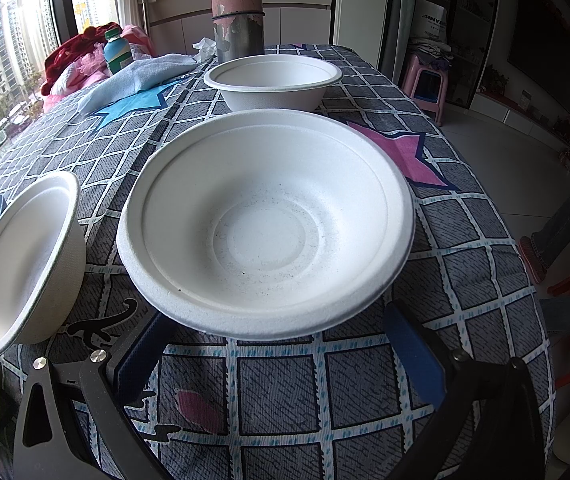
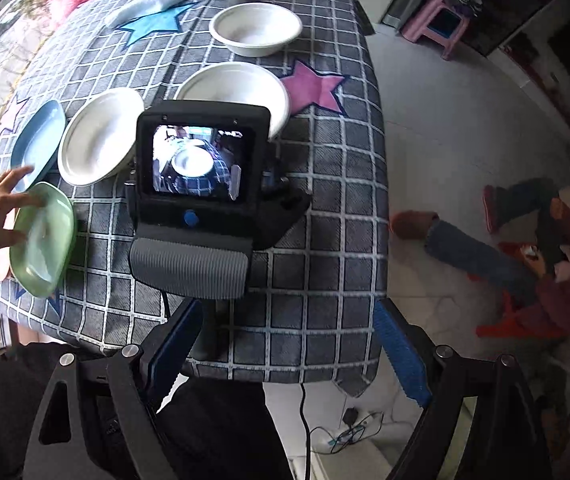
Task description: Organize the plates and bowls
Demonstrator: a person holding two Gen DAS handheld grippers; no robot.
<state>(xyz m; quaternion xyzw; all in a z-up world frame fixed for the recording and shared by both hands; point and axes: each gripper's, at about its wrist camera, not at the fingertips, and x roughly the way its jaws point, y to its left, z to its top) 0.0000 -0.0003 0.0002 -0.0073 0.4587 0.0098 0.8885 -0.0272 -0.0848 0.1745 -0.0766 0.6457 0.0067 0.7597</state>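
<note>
Both tools wide, left tool (image 1: 281, 360) at large white bowl's (image 1: 265, 224) near rim, right tool (image 2: 289, 352) empty.

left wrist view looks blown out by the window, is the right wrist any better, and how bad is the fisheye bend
Left wrist view: the window is overexposed, yet the big white bowl stays sharp and evenly lit; tablecloth grid lines bow toward the edges. Right wrist view: dimmer, the floor side falls dark, the hand on the green plate is slightly blurred, corners vignette black.
</note>
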